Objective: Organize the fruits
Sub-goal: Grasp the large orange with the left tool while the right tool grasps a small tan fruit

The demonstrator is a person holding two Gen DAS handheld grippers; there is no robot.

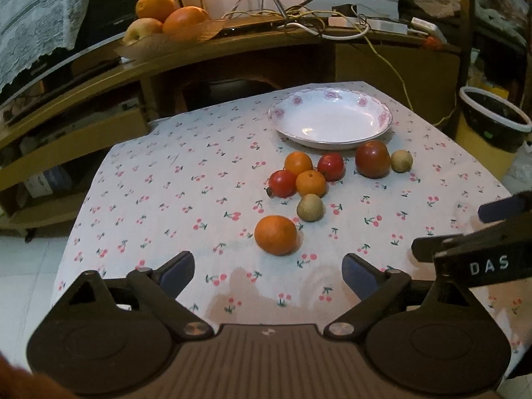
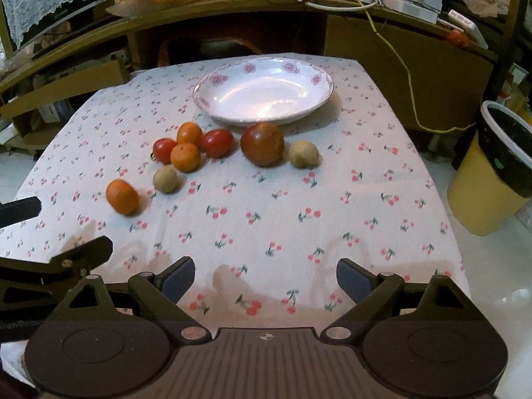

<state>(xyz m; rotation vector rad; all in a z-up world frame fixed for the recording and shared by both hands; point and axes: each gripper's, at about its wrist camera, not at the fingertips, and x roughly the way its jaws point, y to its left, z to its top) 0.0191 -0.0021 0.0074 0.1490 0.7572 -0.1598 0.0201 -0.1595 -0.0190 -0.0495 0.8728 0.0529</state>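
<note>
A white plate with pink flowers (image 1: 332,133) (image 2: 266,66) stands bare at the far side of the cherry-print tablecloth (image 1: 166,199). In front of it lie several fruits: a near orange (image 1: 275,234) (image 2: 122,197), two small oranges (image 1: 310,183), two red tomatoes (image 1: 282,183), a large dark red fruit (image 1: 372,159) (image 2: 262,144) and two tan round fruits (image 1: 310,207) (image 2: 303,154). My left gripper (image 1: 267,274) is open just short of the near orange. My right gripper (image 2: 266,277) is open over bare cloth, well short of the fruits.
A wooden shelf (image 1: 232,50) behind the table carries a tray of oranges and an apple (image 1: 159,16) and tangled cables (image 1: 316,23). A yellow bin with a black liner (image 2: 498,173) stands on the floor to the right.
</note>
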